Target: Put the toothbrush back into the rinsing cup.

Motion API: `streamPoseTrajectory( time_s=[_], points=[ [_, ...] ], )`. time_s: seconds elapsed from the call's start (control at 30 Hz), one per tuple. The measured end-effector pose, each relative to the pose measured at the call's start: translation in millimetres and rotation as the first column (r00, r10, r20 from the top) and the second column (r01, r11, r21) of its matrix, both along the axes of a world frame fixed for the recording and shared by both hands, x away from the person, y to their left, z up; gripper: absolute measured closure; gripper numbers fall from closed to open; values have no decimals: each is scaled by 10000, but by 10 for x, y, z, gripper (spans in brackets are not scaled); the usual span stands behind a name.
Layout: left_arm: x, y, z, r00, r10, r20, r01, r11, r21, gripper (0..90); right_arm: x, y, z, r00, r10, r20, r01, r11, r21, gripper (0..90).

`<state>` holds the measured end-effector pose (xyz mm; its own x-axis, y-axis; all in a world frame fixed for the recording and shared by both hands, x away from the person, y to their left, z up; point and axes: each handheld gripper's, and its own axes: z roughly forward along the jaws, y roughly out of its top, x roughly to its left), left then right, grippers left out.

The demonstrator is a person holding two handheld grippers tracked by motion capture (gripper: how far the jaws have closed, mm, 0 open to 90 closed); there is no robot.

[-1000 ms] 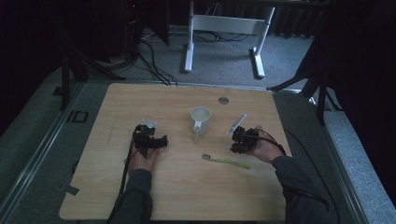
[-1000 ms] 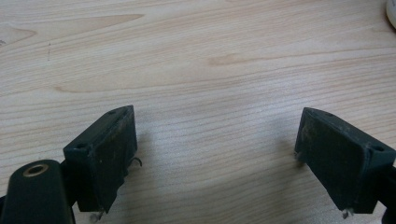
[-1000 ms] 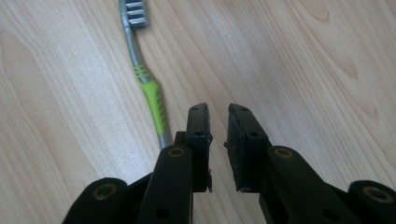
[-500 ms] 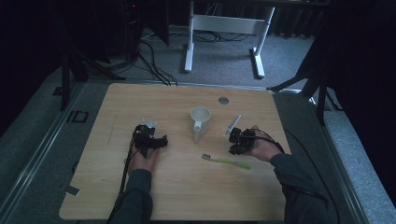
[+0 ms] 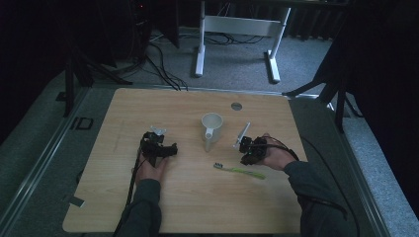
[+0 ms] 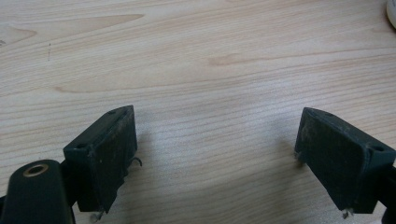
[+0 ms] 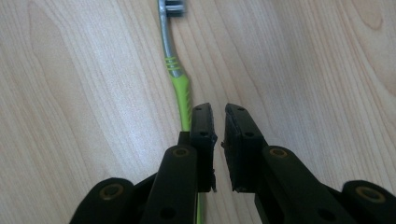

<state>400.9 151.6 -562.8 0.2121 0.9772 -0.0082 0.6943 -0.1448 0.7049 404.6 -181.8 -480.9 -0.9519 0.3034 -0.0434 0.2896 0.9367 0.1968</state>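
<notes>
A green toothbrush point(image 5: 239, 171) lies flat on the wooden table point(image 5: 296, 197), its head pointing left. In the right gripper view the toothbrush point(image 7: 180, 86) runs away from me and passes under the left jaw. My right gripper point(image 7: 218, 114) hangs over its handle with the jaws nearly together and nothing between them. In the high view the right gripper point(image 5: 247, 155) sits just above the brush's right half. A white mug point(image 5: 212, 123) stands upright mid-table. Left of it, my left gripper point(image 5: 165, 148) is held wide open. The left gripper point(image 6: 217, 135) has bare wood between its jaws.
A round grey grommet point(image 5: 236, 106) is set in the table behind the mug. A white desk frame point(image 5: 237, 29) and cables lie on the floor beyond the far edge. The mug's rim point(image 6: 392, 7) shows at the top right corner of the left gripper view.
My right gripper has drifted slightly left, closer over the toothbrush. The left gripper, mug and toothbrush have stayed put.
</notes>
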Motion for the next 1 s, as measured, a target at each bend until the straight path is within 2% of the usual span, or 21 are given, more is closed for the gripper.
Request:
streamPoseTrajectory(
  time_s=[1.0],
  points=[
    [2, 1, 0, 10000, -4, -1, 4, 10000, 5, 133, -10, 167, -37, 9971, 642, -413, -674, 9945, -801, 818]
  ],
)
